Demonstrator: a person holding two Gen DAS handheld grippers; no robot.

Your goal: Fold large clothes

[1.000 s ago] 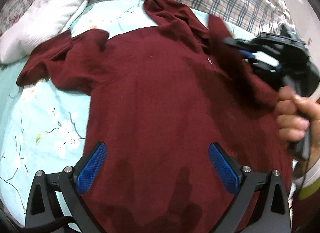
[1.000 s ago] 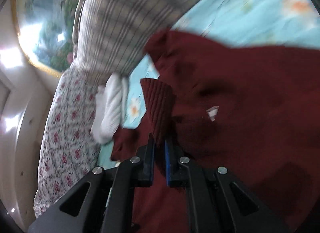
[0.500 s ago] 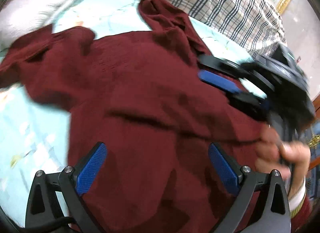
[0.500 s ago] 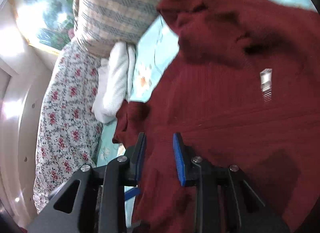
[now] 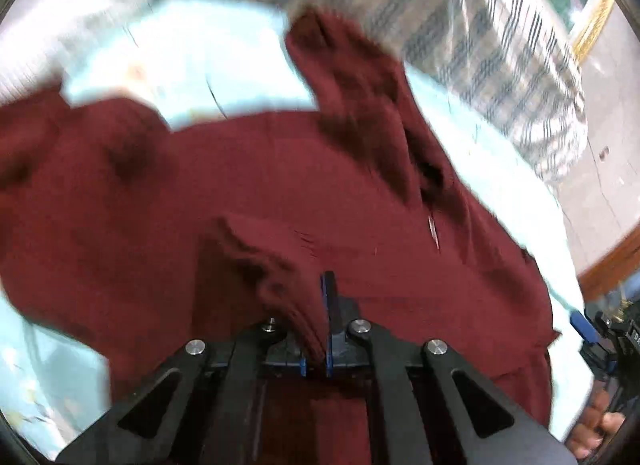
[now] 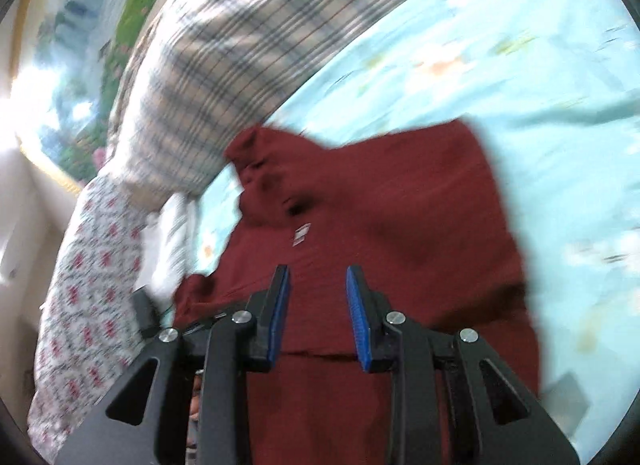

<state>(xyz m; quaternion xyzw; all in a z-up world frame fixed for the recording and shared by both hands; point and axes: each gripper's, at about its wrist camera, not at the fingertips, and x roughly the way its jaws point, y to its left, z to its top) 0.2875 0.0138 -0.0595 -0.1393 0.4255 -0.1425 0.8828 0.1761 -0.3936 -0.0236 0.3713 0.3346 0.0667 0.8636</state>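
A dark red knit sweater (image 5: pixel 240 169) lies spread on the bed, hood end toward the pillows. My left gripper (image 5: pixel 320 297) is shut on a raised fold of it, and the cloth drapes over the left finger. In the right wrist view the sweater (image 6: pixel 400 205) fills the middle, with a small white label near the neck. My right gripper (image 6: pixel 317 277) hovers over it, open by a narrow gap, with nothing pinched between its blue pads. That right gripper (image 5: pixel 600 337) also shows at the far right edge of the left wrist view, held by a hand (image 5: pixel 596 429).
A light blue floral bedsheet (image 6: pixel 520 65) covers the bed. A plaid pillow (image 6: pixel 240 45) and a white pillow (image 5: pixel 80 5) lie at the head, beside red-flowered fabric (image 6: pixel 92 265). The bed's wooden edge (image 5: pixel 616 261) and floor are at the right.
My left gripper went from wide open to shut on a fold of the sweater. My right gripper let go of the ribbed cuff, opened, and swung away to the sweater's right side.
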